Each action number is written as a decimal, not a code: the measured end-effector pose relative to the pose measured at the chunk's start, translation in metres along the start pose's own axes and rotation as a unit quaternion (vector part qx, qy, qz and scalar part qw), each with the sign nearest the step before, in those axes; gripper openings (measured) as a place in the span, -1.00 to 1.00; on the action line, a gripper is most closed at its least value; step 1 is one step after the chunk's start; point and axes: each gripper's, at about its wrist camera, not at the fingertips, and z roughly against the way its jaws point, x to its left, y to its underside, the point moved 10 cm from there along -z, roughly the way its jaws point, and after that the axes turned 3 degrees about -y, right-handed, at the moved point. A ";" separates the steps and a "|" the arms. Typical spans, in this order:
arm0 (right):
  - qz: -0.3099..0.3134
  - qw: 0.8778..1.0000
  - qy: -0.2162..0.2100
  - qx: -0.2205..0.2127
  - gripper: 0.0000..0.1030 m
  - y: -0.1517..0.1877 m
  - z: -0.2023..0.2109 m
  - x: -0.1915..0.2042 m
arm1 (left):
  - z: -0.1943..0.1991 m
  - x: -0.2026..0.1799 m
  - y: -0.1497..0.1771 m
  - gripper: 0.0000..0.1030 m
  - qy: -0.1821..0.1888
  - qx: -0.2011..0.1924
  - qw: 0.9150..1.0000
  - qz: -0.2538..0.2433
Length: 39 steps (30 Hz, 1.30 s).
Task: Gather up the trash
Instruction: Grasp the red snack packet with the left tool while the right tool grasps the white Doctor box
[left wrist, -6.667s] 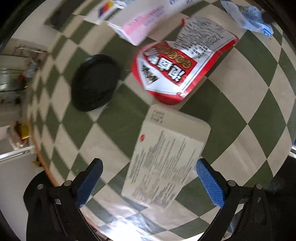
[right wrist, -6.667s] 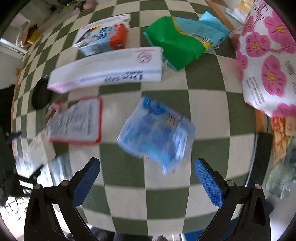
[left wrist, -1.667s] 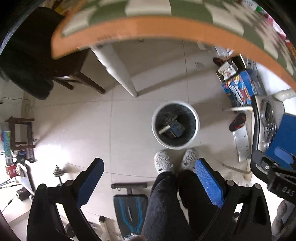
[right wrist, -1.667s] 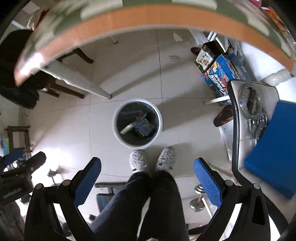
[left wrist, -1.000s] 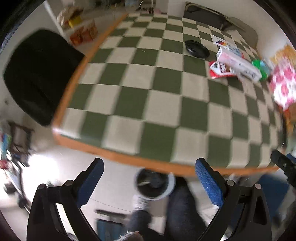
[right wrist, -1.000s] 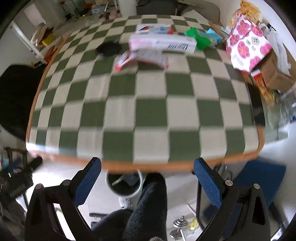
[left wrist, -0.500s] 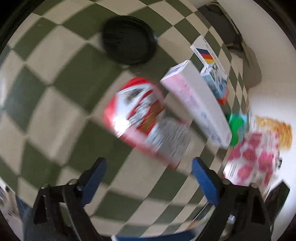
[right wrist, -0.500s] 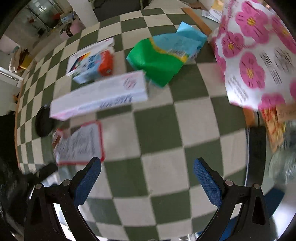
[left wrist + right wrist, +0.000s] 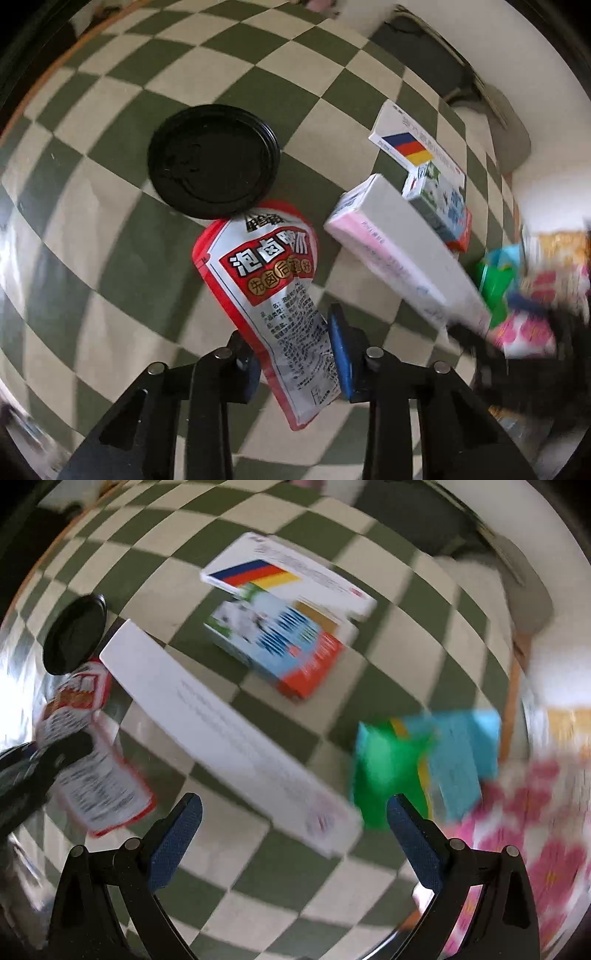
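Both grippers are back over the table from the bin; my left gripper (image 9: 295, 354) closes on the red-and-white foil snack pouch (image 9: 271, 291); right gripper (image 9: 293, 834) stands open, empty. I should pinch squarely before lifting.

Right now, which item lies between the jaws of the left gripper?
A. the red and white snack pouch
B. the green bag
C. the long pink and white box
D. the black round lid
A: the left gripper has its closing jaws on either side of the red and white snack pouch.

Green-and-cream checkered tablecloth (image 9: 122, 258)
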 end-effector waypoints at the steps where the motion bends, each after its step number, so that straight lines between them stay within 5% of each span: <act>1: 0.011 1.000 -0.002 0.004 0.92 -0.009 -0.006 0.004 | 0.001 0.004 0.001 -0.46 -0.004 -0.001 1.000 -0.007; 2: 0.026 1.000 -0.010 0.007 0.83 -0.018 -0.013 0.012 | 0.002 0.009 0.000 -0.46 -0.006 0.000 1.000 -0.011; 4: 0.043 0.999 -0.025 0.015 0.24 -0.025 -0.021 0.023 | 0.003 0.019 0.001 -0.46 -0.005 0.005 1.000 -0.011; 10: -0.041 0.993 -0.098 0.055 -0.01 -0.014 -0.027 0.036 | -0.005 0.031 -0.004 -0.27 0.004 0.014 1.000 0.026; 13: -0.100 0.983 -0.134 0.075 -0.01 0.003 -0.029 0.037 | -0.007 0.033 -0.010 -0.26 0.004 0.008 0.999 0.032; 23: -0.122 0.988 -0.091 0.030 -0.06 0.000 -0.041 0.033 | 0.017 0.012 -0.029 -0.70 -0.040 -0.040 0.997 -0.059; 39: -0.190 0.971 -0.133 -0.049 -0.15 0.068 0.009 0.027 | 0.073 0.016 0.006 -0.72 -0.080 -0.072 0.980 -0.168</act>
